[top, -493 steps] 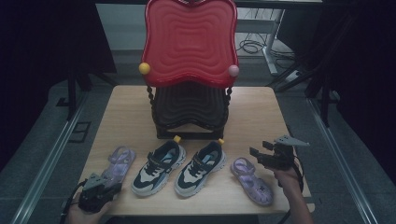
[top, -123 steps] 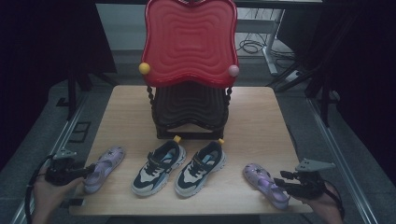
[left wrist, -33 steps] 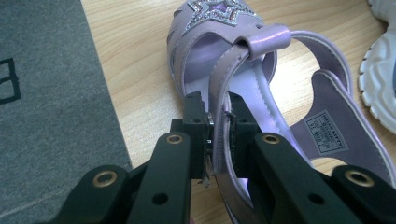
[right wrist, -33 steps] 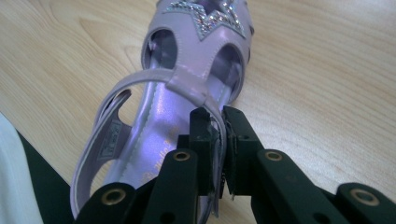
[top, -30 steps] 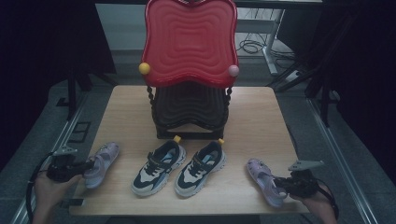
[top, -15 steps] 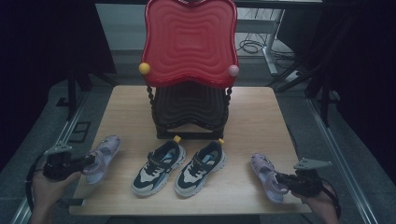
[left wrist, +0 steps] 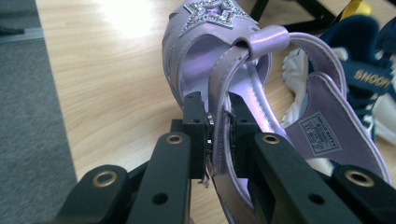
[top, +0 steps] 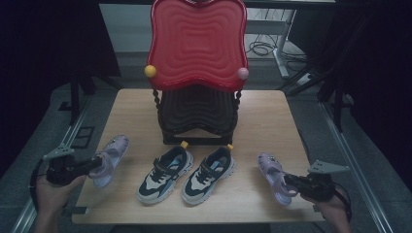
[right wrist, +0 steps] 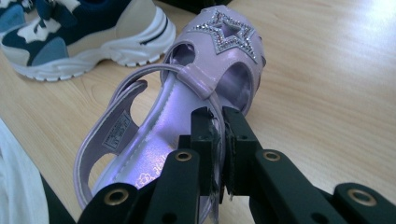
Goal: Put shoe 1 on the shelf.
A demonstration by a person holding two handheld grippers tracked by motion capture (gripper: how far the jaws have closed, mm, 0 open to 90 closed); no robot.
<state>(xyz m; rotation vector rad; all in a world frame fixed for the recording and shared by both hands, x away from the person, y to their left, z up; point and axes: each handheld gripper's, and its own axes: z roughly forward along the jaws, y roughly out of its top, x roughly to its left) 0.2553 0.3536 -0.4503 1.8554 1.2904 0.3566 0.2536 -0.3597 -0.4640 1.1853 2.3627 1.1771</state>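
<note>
A purple sandal (top: 109,154) is gripped by its side strap in the left gripper (top: 92,165) near the table's (top: 262,111) left edge; its twin, a second purple sandal (top: 272,175), is clamped by its strap in the right gripper (top: 290,180) near the front right corner; a pair of navy sneakers (top: 187,173) is seen between them by the front edge; a red chair (top: 197,48) stands behind.

On the light wooden table (top: 262,111), a pair of navy-and-white children's sneakers (top: 187,173) sits near the front edge, before a dark ribbed stand (top: 198,112) bearing a wavy red plastic panel (top: 197,42). The left hand-held gripper (top: 90,165) clamps a lilac strappy sandal (top: 111,156) at the table's left edge. The right hand-held gripper (top: 289,180) pinches the matching lilac sandal (top: 273,174) right of the sneakers.
</note>
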